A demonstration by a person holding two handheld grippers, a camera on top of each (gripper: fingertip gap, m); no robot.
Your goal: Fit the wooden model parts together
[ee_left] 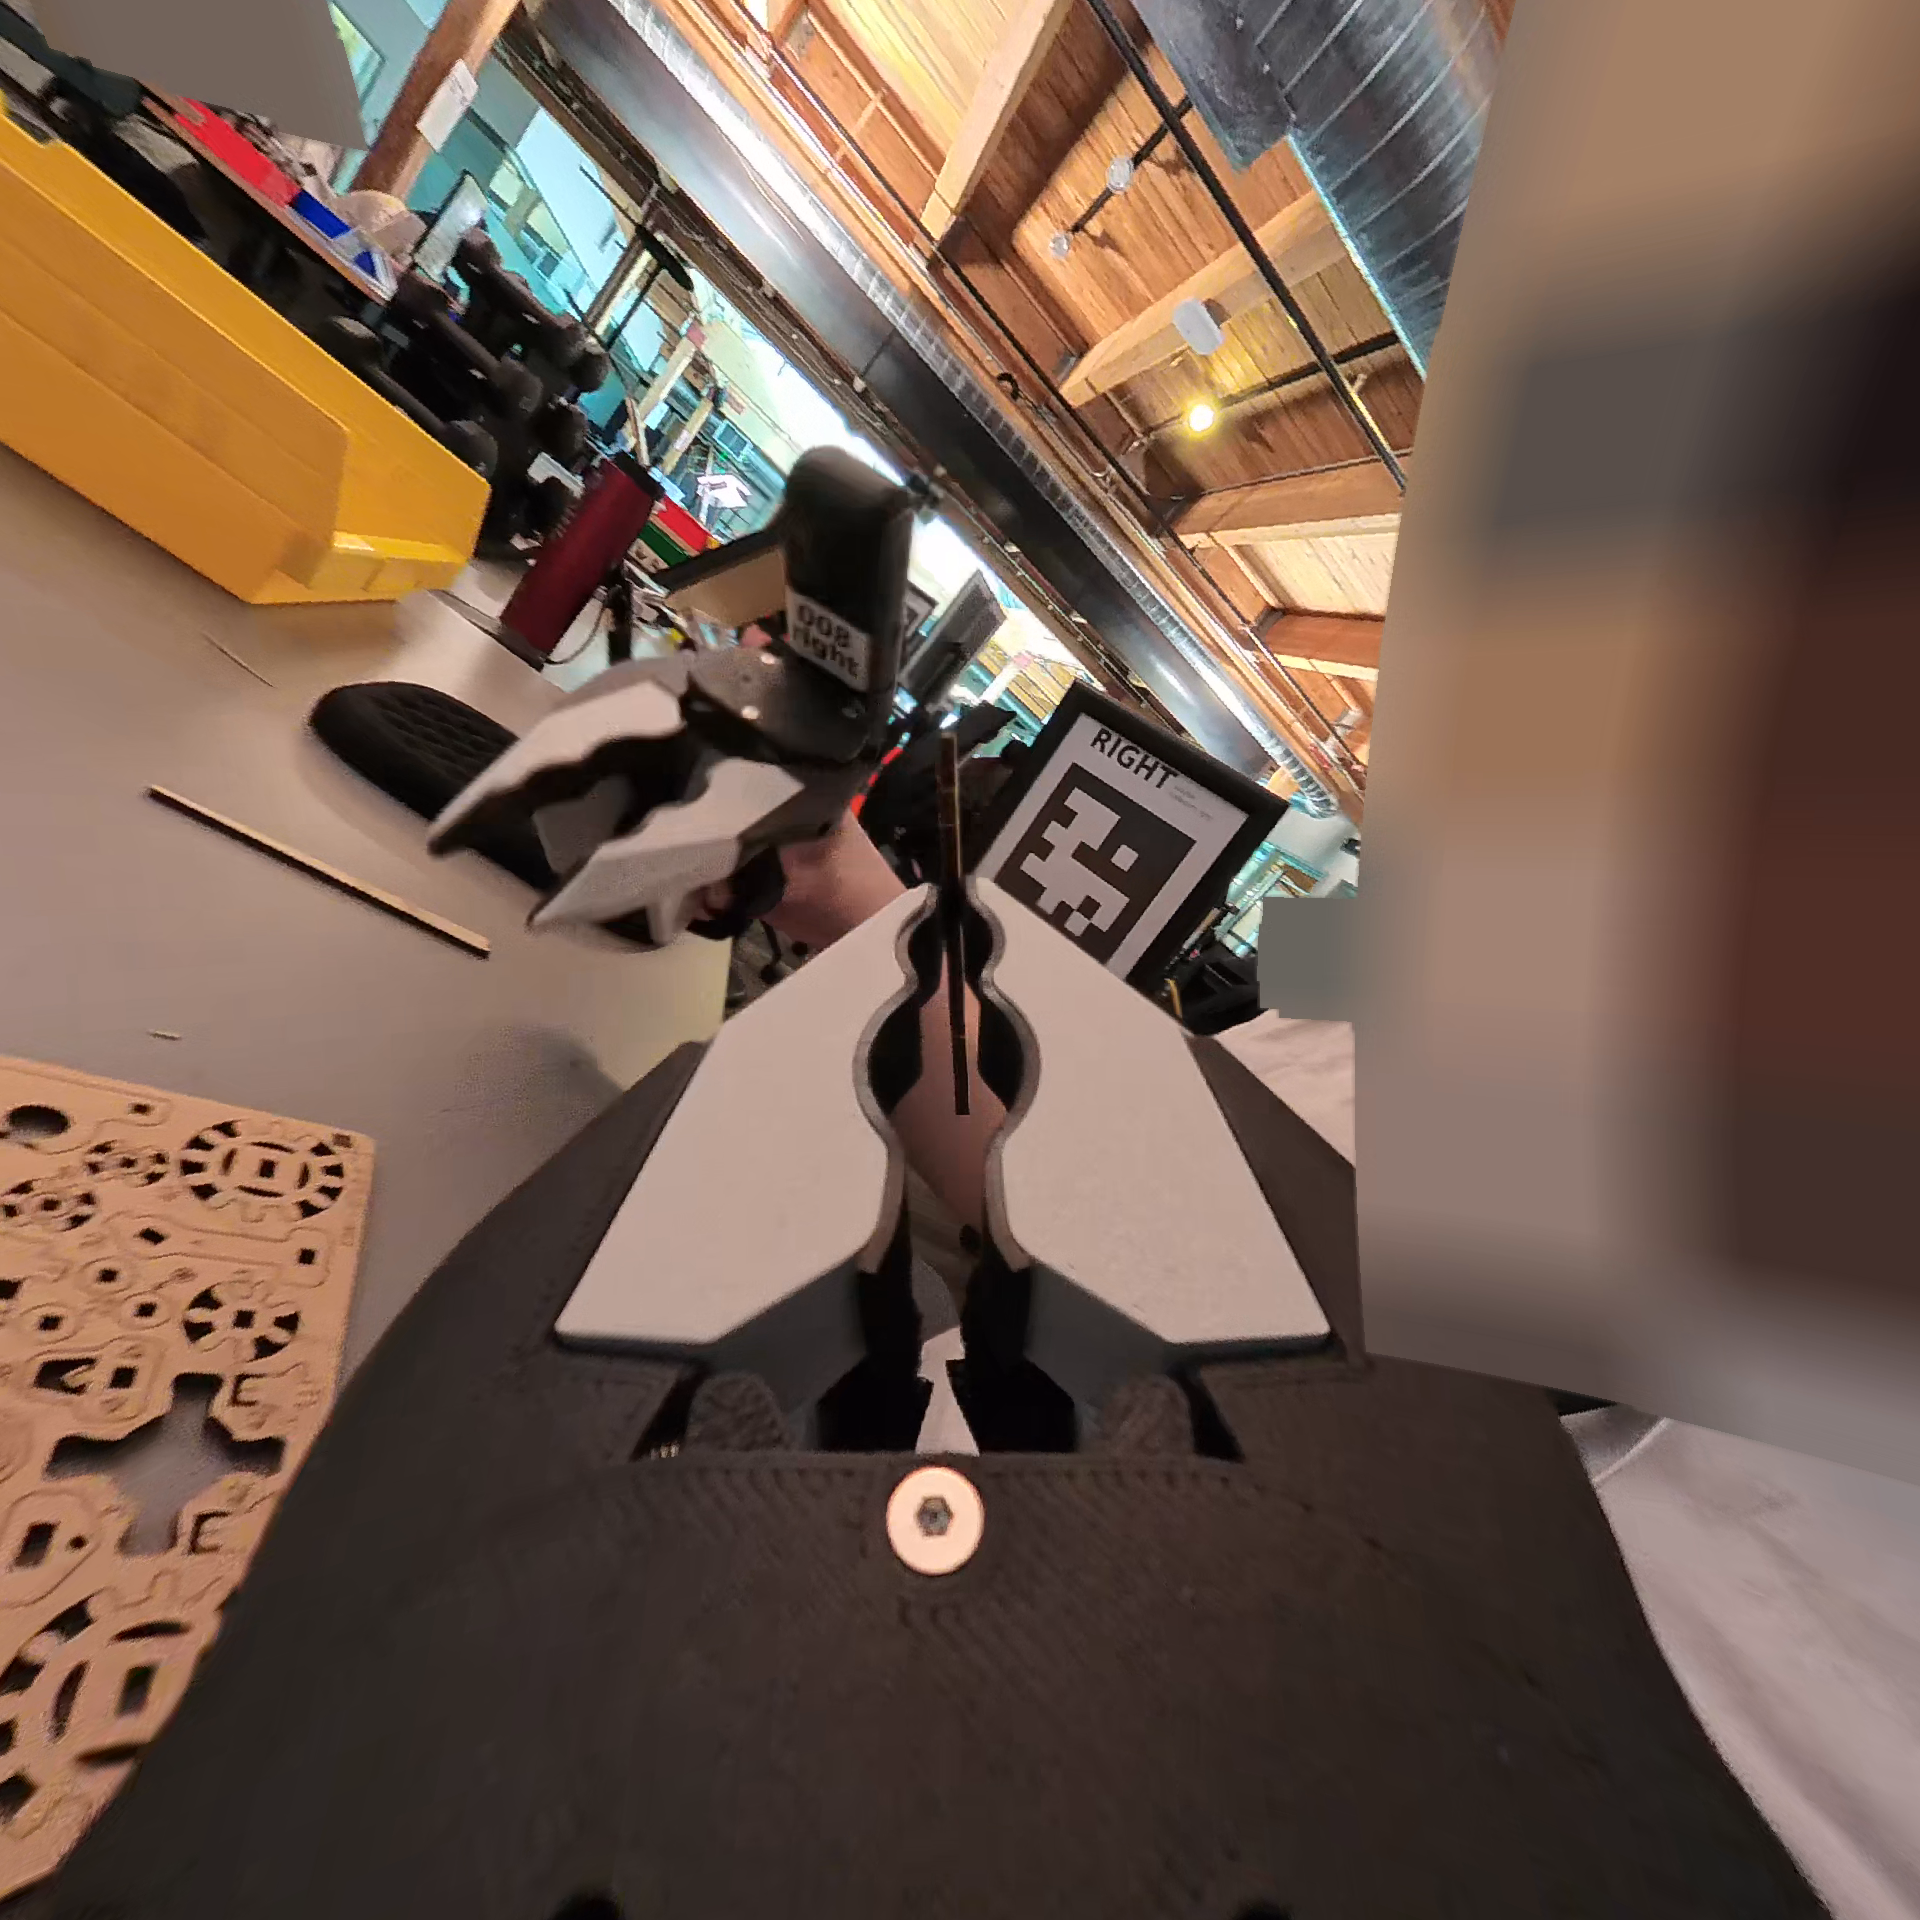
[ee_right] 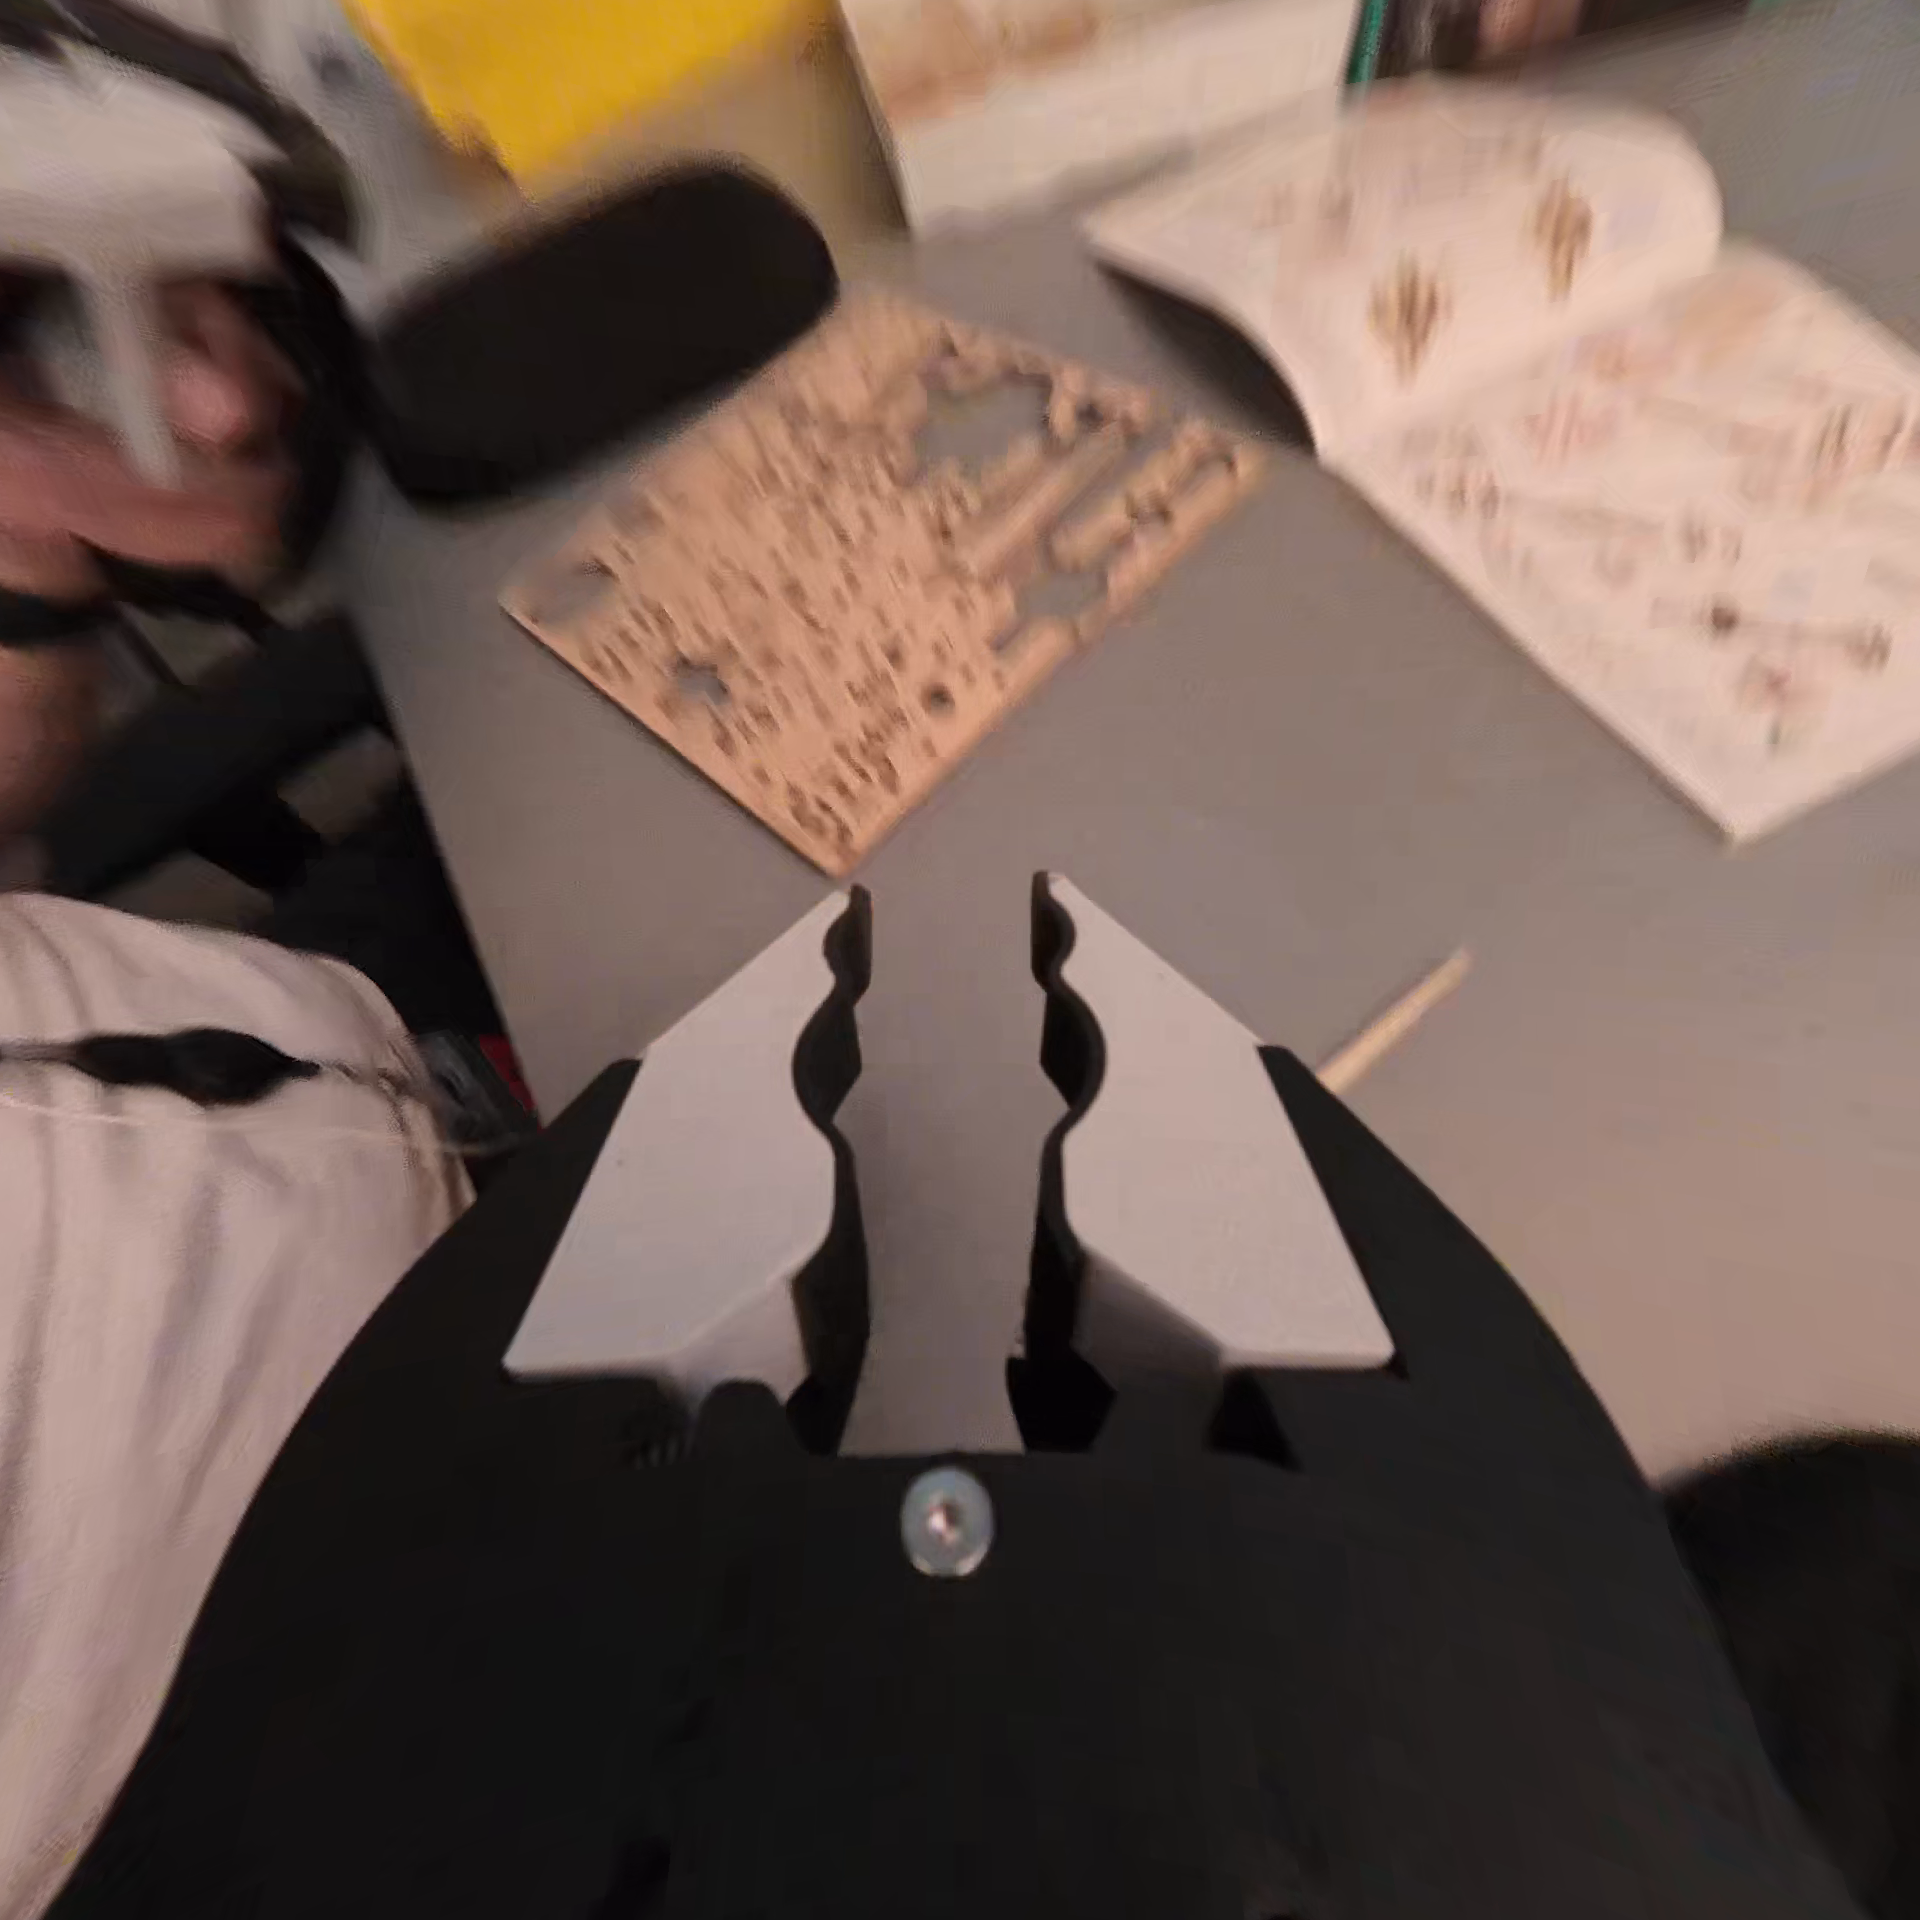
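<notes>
My left gripper point(ee_left: 951, 899) is shut on a thin wooden model part point(ee_left: 948, 790), seen edge-on and held upright in the air, sticking out past the fingertips. My right gripper point(ee_right: 945, 894) is open and empty above the grey table point(ee_right: 1299, 831); in the left wrist view it point(ee_left: 582, 842) hovers to the left of the held part, apart from it. A wooden sheet of cut-out parts point(ee_right: 883, 561) lies flat on the table ahead of the right gripper and shows at lower left in the left wrist view point(ee_left: 156, 1299). The right wrist view is motion-blurred.
A thin wooden stick point(ee_left: 312, 868) lies on the table, also seen right of my right gripper point(ee_right: 1397, 1023). An open instruction booklet point(ee_right: 1558, 468) lies at the right. A black mesh pad point(ee_left: 416, 738) and yellow bins point(ee_left: 156, 364) stand farther back. A marker board point(ee_left: 1122, 842) stands behind. Some 15 cm of space lies between my two pairs of fingers.
</notes>
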